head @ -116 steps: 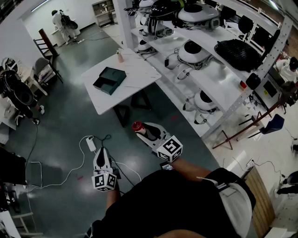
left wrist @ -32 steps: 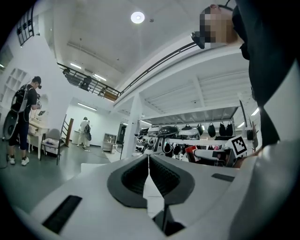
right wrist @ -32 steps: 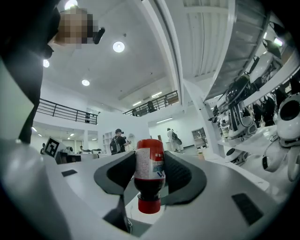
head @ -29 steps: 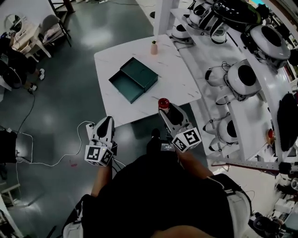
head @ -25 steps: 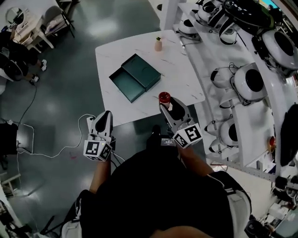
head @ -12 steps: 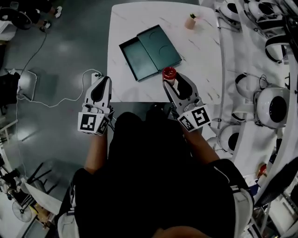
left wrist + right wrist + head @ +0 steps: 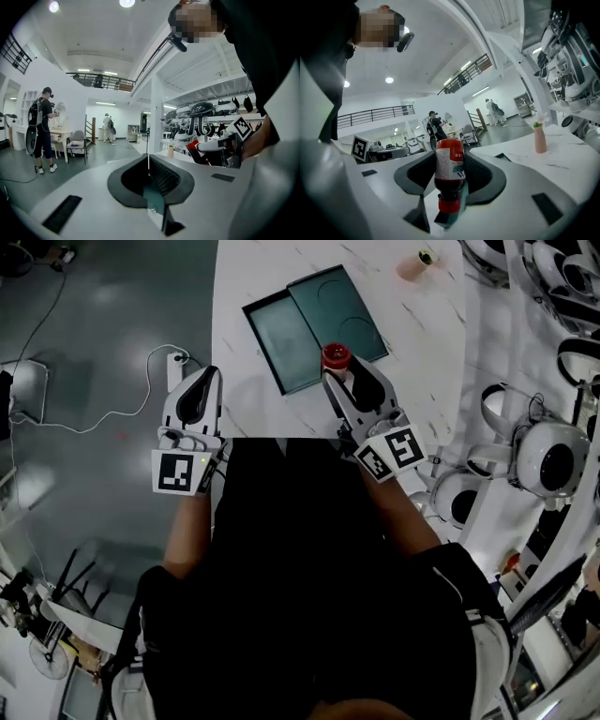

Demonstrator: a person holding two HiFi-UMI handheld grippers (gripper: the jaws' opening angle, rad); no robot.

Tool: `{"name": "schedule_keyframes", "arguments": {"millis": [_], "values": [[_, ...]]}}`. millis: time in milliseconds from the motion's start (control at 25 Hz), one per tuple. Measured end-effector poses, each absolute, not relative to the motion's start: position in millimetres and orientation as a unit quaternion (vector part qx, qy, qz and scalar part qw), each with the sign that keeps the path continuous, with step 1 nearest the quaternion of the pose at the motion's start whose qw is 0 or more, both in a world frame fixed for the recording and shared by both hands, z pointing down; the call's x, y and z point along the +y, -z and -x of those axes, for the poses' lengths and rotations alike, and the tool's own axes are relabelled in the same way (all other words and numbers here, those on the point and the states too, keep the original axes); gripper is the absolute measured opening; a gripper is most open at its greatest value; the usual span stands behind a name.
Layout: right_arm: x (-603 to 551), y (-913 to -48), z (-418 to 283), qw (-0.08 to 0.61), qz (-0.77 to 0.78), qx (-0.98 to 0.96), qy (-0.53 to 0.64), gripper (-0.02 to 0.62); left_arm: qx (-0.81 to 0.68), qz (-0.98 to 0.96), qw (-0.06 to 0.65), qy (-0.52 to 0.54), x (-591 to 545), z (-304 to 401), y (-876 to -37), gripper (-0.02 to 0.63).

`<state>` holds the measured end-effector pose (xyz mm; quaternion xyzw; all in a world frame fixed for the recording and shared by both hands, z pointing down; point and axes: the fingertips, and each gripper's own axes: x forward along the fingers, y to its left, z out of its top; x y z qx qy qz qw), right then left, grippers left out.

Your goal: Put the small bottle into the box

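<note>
Head view first: our right gripper (image 7: pixel 339 381) is over the near edge of the white table (image 7: pixel 246 277). The small bottle (image 7: pixel 335 357) sticks out of its tip, right at the near side of the open green box (image 7: pixel 292 334). The left gripper (image 7: pixel 206 381) hangs off to the left, clear of the box.

Left gripper view: the jaws are pressed together with nothing between them, so that one's just along for the ride.

Right gripper view: the jaws are clamped on the bottle's body, with the cap end pointing back toward us. The pink vase (image 7: pixel 540 138) sits far right on the table.

For the step itself, we'd carry the bottle a bit farther and left so it's fully over the tray half. We'd lower it until it rests on the tray floor, and only then ease the jaws apart so it doesn't roll out.
</note>
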<state>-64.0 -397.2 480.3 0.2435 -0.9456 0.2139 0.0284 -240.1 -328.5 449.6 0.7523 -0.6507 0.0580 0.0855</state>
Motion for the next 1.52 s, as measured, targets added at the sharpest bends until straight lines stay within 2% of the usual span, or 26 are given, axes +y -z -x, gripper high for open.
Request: {"name": "schedule_keyframes", "arguments": {"millis": [320, 800, 1080, 1520], "values": [[-422.5, -543.2, 114.0, 0.153, -0.306, -0.907, -0.246, 0.206, -0.581, -0.801, 0.129, -0.061, -379.2, 289.8, -507.6, 0.021], [-418.6, -636.5, 171.3, 0.346, -0.284, -0.854, -0.264, 0.206, -0.519, -0.837, 0.162, -0.057, -410.3, 316.1, -543.2, 0.021], [-419.0, -671.0, 176.3, 0.417, -0.293, -0.820, -0.261, 0.206, -0.498, -0.847, 0.178, -0.058, -404.7, 327.1, -552.3, 0.021], [-422.1, -686.3, 189.8, 0.450, -0.281, -0.814, -0.239, 0.206, -0.504, -0.842, 0.184, -0.062, -404.0, 353.2, -558.9, 0.021]]}}
